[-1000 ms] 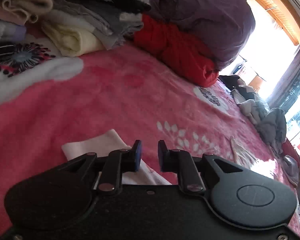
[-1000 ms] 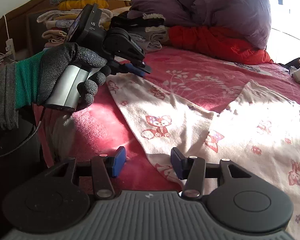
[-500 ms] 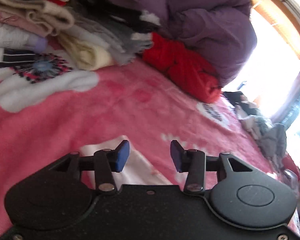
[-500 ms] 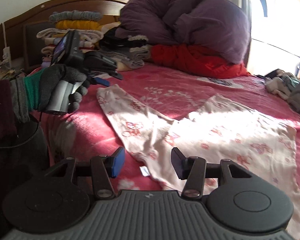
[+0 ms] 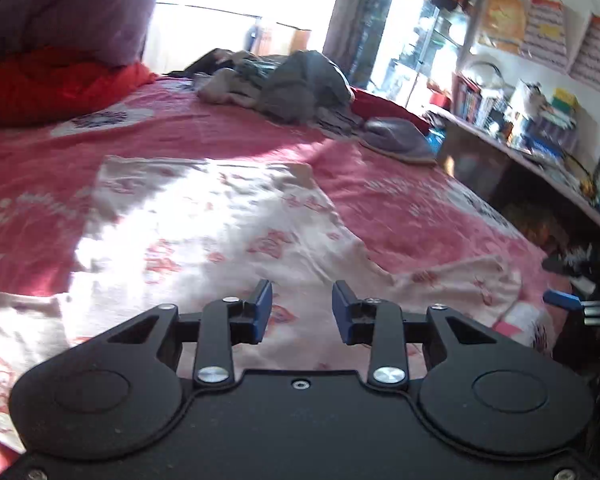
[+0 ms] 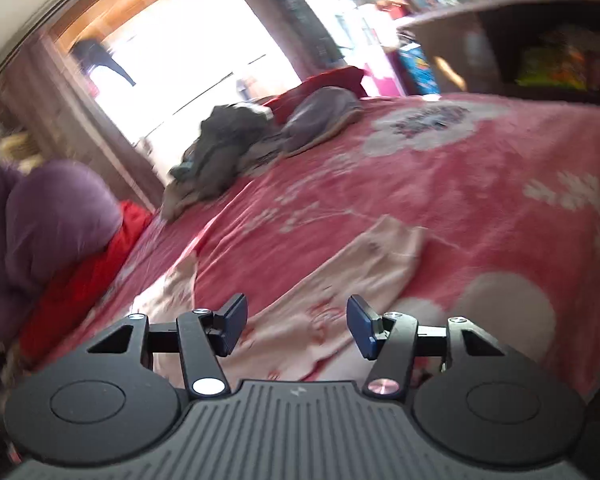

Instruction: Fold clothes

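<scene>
A cream pair of printed pyjama trousers (image 5: 228, 216) lies spread flat on the pink bed blanket (image 5: 400, 200). My left gripper (image 5: 300, 312) is open and empty, just above the cloth near one leg. My right gripper (image 6: 296, 326) is open and empty, above the other trouser leg (image 6: 340, 292). The right gripper's blue finger pad (image 5: 562, 300) shows at the right edge of the left wrist view, beside that leg's hem. The right wrist view is blurred by motion.
A heap of grey unfolded clothes (image 5: 284, 84) lies at the bed's far end. A purple duvet (image 5: 60, 8) and a red quilt (image 5: 52, 88) are piled at the left. A cluttered desk (image 5: 532, 136) stands along the right side of the bed.
Both grippers have swung round from the headboard towards the window end of the bed. The left gripper opened from nearly closed. The right gripper stayed open.
</scene>
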Tool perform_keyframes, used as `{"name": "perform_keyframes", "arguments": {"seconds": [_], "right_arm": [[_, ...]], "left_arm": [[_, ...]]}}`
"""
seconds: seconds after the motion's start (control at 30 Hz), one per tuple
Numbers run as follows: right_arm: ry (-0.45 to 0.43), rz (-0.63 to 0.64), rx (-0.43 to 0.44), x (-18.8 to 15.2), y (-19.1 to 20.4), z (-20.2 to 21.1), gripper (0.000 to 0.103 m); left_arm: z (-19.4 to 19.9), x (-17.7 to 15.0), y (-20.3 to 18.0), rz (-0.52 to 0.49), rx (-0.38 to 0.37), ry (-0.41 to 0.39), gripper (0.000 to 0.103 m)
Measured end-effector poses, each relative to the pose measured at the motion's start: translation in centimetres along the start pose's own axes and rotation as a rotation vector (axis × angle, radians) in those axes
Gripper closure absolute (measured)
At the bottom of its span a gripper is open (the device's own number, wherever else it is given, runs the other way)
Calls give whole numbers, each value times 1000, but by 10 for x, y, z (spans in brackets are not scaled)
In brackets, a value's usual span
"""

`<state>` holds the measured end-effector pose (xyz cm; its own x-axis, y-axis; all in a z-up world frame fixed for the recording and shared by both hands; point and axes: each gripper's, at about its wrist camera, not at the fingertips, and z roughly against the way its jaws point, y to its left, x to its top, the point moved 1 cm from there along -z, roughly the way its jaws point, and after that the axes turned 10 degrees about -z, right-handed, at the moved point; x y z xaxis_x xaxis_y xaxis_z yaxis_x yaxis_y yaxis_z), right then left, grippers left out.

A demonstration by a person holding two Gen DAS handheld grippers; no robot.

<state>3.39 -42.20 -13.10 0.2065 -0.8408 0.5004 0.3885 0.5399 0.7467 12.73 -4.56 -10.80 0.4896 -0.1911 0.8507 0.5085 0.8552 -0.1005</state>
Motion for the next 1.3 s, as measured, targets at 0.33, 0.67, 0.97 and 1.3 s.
{"name": "perform_keyframes", "arguments": {"seconds": [0.33, 0.67, 0.97, 1.3], "right_arm": [[-29, -74, -55, 34, -41, -51, 46], [-33, -118, -80, 46, -60, -69, 97], [-61, -174, -52, 49, -64, -58, 63], [81, 8, -12, 9, -16, -33, 59]], "left_arm": [[-52, -25, -70, -181, -69, 164, 73], [-54, -28, -68, -178, -64, 176, 73], [-41, -24, -63, -179, -73, 156, 72], [-35, -13, 2, 35, 76, 102, 67]]}}
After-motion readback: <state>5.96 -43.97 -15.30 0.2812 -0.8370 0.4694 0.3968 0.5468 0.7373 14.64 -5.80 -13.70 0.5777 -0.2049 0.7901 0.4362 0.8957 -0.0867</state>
